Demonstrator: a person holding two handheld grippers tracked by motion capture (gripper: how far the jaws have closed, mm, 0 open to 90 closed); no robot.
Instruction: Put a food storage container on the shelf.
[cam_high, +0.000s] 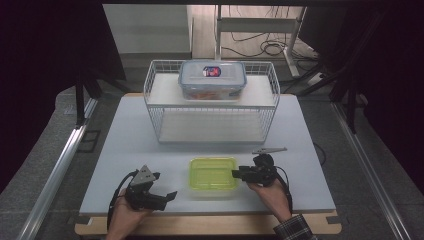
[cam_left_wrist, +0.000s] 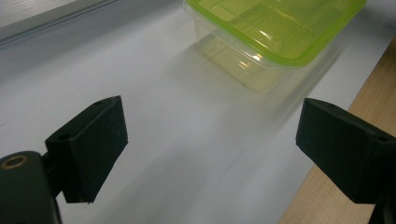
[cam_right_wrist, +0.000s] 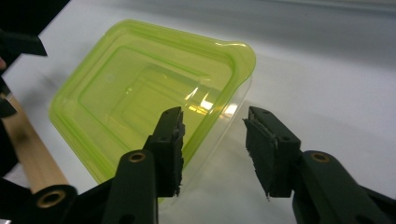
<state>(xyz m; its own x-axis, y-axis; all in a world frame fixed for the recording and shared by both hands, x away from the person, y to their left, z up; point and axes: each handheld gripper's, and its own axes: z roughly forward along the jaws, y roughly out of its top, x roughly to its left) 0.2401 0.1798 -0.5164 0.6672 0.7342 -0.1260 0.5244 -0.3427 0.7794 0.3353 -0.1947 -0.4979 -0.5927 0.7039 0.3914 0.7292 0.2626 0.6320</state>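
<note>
White tabletop (cam_high: 125, 150) stretches across the scene, a wooden edge showing along the person's side. At the far end sits a wire rack (cam_high: 155, 105) with two shelves, and on its upper shelf rests a clear lidded box (cam_high: 212, 80) with a blue rim and a red-and-blue label. Nearer the person, in the middle of the table, lies the clear container with the lime-green lid (cam_high: 213, 174), lid on, flat on the surface. Just beyond it to the right, a small grey part (cam_high: 270, 149) lies on the table. Now the grippers: the left gripper (cam_high: 167, 196) hangs near the front edge, well left of the container, jaws spread wide with nothing between them. The right gripper (cam_high: 235, 174) is right at the container's right side, jaws partly apart; one jaw over the green lid's edge, the other beside the clear wall, and I can't tell that the pads press on it.
</note>
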